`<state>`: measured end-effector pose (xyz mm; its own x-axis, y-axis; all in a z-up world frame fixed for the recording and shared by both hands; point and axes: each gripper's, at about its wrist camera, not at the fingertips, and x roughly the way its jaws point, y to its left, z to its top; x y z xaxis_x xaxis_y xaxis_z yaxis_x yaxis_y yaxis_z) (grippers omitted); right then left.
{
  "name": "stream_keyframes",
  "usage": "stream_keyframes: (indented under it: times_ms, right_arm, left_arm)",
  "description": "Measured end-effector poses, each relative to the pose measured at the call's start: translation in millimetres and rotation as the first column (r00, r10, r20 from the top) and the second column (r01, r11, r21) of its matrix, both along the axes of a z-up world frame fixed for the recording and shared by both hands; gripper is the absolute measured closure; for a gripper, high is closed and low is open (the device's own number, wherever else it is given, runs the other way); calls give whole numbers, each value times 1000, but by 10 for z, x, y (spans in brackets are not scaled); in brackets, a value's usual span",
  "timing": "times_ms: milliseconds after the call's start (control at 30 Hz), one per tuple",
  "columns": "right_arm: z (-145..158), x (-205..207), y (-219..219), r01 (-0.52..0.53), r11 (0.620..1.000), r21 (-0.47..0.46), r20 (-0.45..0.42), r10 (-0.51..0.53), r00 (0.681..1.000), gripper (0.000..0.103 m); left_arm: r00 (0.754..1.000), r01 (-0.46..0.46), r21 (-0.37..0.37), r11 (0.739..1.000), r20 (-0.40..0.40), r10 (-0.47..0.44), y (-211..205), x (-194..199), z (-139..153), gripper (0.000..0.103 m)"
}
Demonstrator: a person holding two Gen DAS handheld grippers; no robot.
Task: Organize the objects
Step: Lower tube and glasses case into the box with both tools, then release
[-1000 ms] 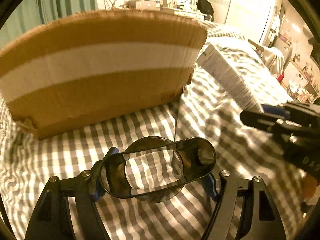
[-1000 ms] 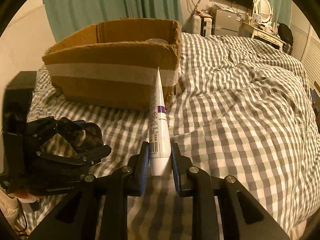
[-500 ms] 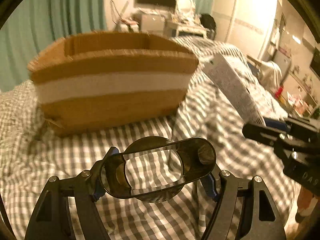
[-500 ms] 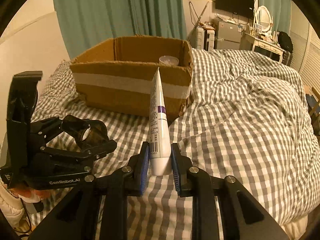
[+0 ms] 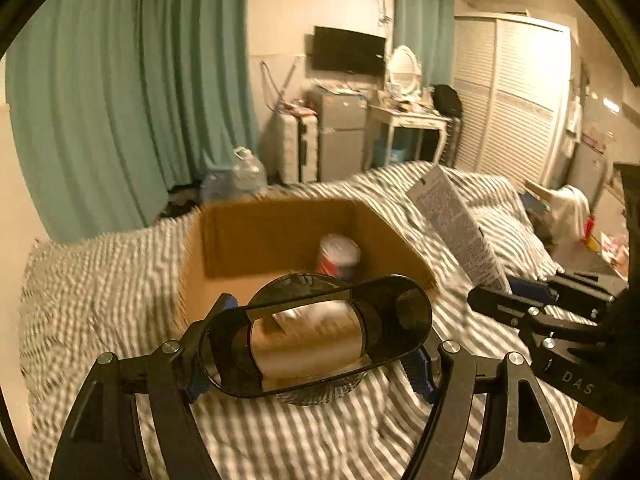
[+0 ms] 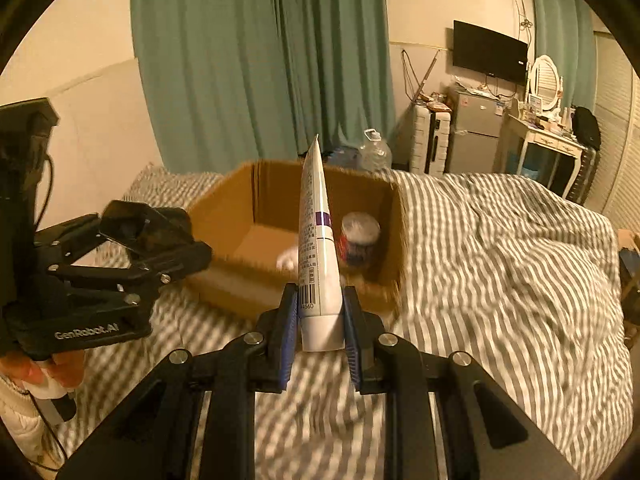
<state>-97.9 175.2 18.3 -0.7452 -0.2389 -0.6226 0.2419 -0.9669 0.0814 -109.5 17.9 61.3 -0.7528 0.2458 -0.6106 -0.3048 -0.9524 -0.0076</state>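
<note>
Between right gripper [image 6: 319, 322] fingers, white tube [image 6: 317, 236] with purple band.

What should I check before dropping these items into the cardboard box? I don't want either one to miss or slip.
1. Left gripper shut on the dark plastic holder: ok.
2. Right gripper shut on the white tube, gripped near its cap end: ok.
3. Cardboard box open on top: ok.
4. Free floor space in the box beside the round container: ok.
5. Both items already above the opening: cannot tell; the views are blurred.
6. Box steady on the rumpled checked bedding: cannot tell.
</note>
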Motion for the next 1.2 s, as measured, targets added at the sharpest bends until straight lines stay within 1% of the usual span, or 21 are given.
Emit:
stream_keyframes:
  times_ms: [100, 200, 300, 433, 533, 600, 667, 767, 800, 833, 867, 900, 933, 967, 1000, 1067, 1200]
  right_arm:
    - [29, -375, -41, -13, 1000, -24, 11, 13, 1000, 83]
    - [-54, -766, -113, -33, 999, -28, 46, 34, 998, 83]
    - [-229, -1105, -236, -50, 999, -17, 87, 51, 995, 83]
    - [-562, -1472, -385, -82, 997, 4, 148, 80, 986, 83]
    - [-781, -1672, -426, -92, 996, 13, 181, 88, 979, 83]
    - [-876, -1736, -408, -103, 995, 4, 195, 100, 976, 83]
    - [-939, -1767, -365, -106, 994, -4, 200, 105, 974, 83]
    - [-993, -1781, -284, -105, 994, -20, 201, 107, 974, 82]
    - [-1000, -1772, -261, -102, 995, -21, 198, 104, 975, 79]
    - [-995, -1753, -234, -97, 995, -16, 195, 98, 976, 72]
    - [-993, -1731, -213, -90, 996, -9, 190, 90, 978, 70]
    - [-979, -1704, -194, -82, 997, -3, 180, 81, 980, 62]
    - [-961, -1675, -175, -72, 997, -2, 171, 72, 983, 51]
    - [-937, -1641, -161, -63, 998, -5, 164, 63, 984, 46]
    - [-912, -1601, -140, -53, 998, -15, 157, 55, 986, 44]
    - [-843, -1528, -112, -45, 998, -33, 148, 49, 988, 44]
    - [-683, -1379, -64, 0, 1000, -27, 109, 3, 994, 43]
  left_arm:
    - [1000, -22, -8, 1000, -2, 22, -50, -297, 82, 26]
    - [998, -56, -28, 998, 14, 57, -72, -619, 48, 26]
    - [997, -62, -65, 996, 40, 64, -67, -968, -102, 26]
    - [994, -67, -107, 992, 77, 75, -52, -1291, -322, 26]
    - [989, -76, -122, 990, 114, 90, -51, -1480, -477, 26]
    - [987, -75, -128, 989, 129, 92, -38, -1595, -535, 25]
    - [988, -73, -136, 988, 124, 90, -22, -1696, -555, 24]
    - [987, -74, -147, 986, 127, 93, 15, -1815, -608, 17]
    - [986, -69, -148, 987, 141, 90, 26, -1858, -635, 17]
    - [985, -65, -148, 987, 149, 87, 38, -1902, -652, 17]
    - [985, -64, -146, 987, 152, 86, 49, -1913, -657, 17]
    - [985, -67, -143, 988, 150, 88, 47, -1913, -653, 17]
    - [984, -69, -142, 987, 151, 91, 48, -1901, -651, 17]
    - [983, -72, -145, 987, 155, 95, 43, -1893, -650, 17]
    - [982, -85, -147, 985, 158, 108, 27, -1873, -641, 17]
    - [980, -98, -143, 985, 158, 121, -8, -1799, -617, 17]
    - [979, -134, -135, 982, 133, 152, -93, -1621, -521, 17]
